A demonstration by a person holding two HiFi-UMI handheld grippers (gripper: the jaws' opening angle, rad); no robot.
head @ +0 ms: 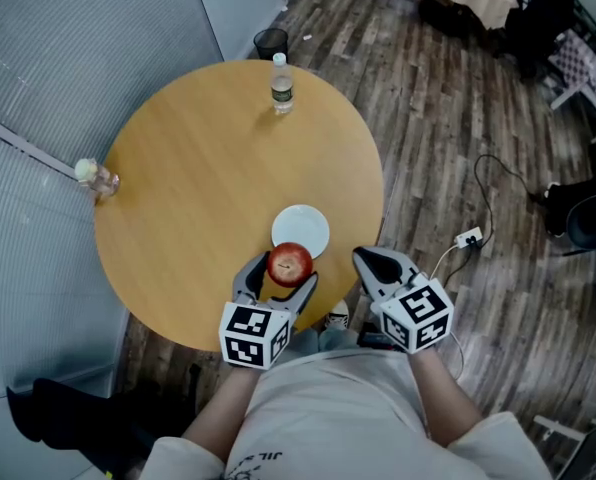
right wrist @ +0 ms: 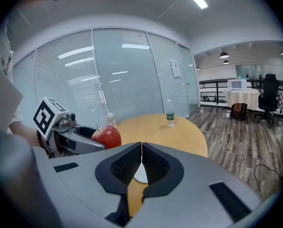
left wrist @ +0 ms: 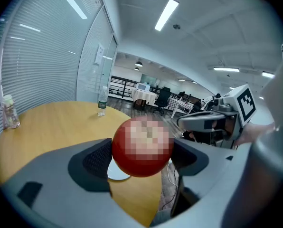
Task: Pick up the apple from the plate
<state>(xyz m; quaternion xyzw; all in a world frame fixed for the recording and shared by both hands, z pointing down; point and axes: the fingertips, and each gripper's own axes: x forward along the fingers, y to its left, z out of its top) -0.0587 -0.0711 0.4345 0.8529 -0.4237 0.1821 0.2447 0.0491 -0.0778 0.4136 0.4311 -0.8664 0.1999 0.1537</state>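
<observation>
Left claw [left wrist: 142,161]: pinching the apple [head: 290,264] across its middle, one dark ribbed pad on each flank.
Right claw [right wrist: 141,163]: pressed together, pads meeting on a thin seam, nothing between them; just to the right of the left one, over the counter's near edge.
Apple's place: between the left jaws, seemingly raised off the plate [head: 303,218], with its outline overlapping the plate's near rim in the head view.
Plate: white, bare, flat on the counter [head: 198,188], just beyond the apple.
Further out: a water bottle [head: 282,84] upright at the far edge, a small clear jar [head: 96,176] at the left edge, both well apart from the claws.
Stage, as judged: pickup all but made; only a steady hold needed.
Risk, slip: round, glossy skin against two narrow contact patches; likely to squirt out if the squeeze eases or the claw tips.
Risk, fall: near edge of the counter close below; a dropped apple likely to strike the plate's rim or roll off onto the wooden floor [head: 448,118].
Risk, bruising: too hard a squeeze likely to dent the flesh.
Risk, knock: right claw near enough to nudge the left one on a careless swing.
</observation>
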